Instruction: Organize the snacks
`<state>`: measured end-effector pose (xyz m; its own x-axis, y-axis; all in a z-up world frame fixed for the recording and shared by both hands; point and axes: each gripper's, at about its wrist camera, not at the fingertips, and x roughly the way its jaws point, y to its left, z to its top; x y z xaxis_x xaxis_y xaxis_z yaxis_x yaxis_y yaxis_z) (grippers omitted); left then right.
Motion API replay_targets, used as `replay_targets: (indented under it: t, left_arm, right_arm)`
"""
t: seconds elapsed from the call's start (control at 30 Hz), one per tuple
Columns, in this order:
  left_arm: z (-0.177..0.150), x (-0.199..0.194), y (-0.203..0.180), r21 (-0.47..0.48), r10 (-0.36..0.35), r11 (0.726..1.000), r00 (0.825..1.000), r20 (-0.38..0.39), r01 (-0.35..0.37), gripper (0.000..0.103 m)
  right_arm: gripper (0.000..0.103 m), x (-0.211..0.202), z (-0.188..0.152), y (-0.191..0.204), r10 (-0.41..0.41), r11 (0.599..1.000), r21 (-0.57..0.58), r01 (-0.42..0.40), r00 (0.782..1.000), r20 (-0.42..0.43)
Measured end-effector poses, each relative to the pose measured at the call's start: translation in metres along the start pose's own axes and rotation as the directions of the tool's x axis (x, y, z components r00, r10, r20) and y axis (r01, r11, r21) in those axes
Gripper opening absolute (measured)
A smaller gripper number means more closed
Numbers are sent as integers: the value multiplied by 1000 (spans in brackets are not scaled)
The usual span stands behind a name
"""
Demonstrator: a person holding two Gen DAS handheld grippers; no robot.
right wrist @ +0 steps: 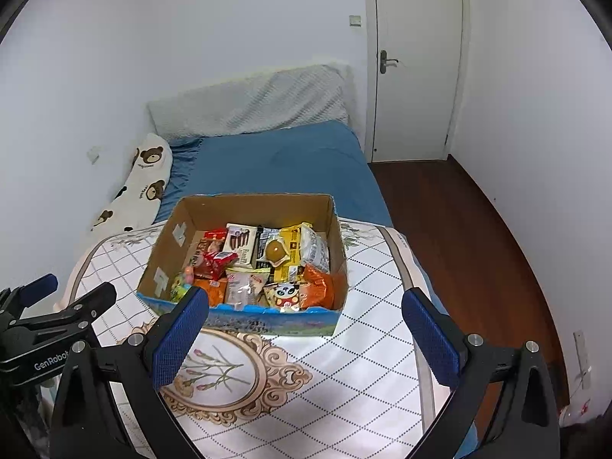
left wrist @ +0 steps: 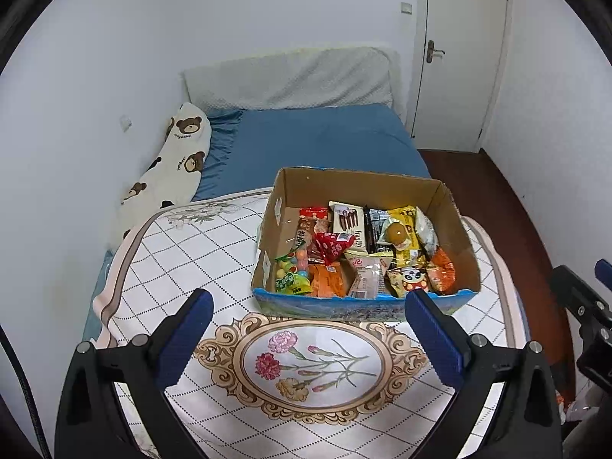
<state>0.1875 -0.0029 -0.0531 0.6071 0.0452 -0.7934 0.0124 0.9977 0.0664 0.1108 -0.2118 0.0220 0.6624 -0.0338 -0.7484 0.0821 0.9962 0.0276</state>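
Both grippers hover spread wide and empty above the bed's near edge: left gripper (left wrist: 308, 308), then right gripper (right wrist: 306, 306). Beyond them the snack-filled cardboard box (left wrist: 455, 225) sits mid-bed on the quilt (left wrist: 199, 252), long axis crosswise.

Home bedroom: bed (left wrist: 317, 137), door (left wrist: 459, 57)

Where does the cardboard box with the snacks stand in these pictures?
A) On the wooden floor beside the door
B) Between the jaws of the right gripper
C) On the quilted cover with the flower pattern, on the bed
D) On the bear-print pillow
C: the cardboard box rests on the quilted cover spread over the bed, ahead of both open grippers, which hold nothing.
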Motion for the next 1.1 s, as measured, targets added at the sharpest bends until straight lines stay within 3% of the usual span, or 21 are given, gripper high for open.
replay_targets:
  t: [0.57, 1.1]
  left_arm:
    - [1, 62, -12, 17, 0, 1000, 996, -88, 2, 103]
    - [2, 66, -13, 35, 10, 999, 997, -74, -7, 103]
  right_arm:
    - [103, 89, -5, 1, -19, 1000, -17, 17, 992, -122]
    - [103, 87, -4, -1, -34, 999, -19, 32, 992, -119]
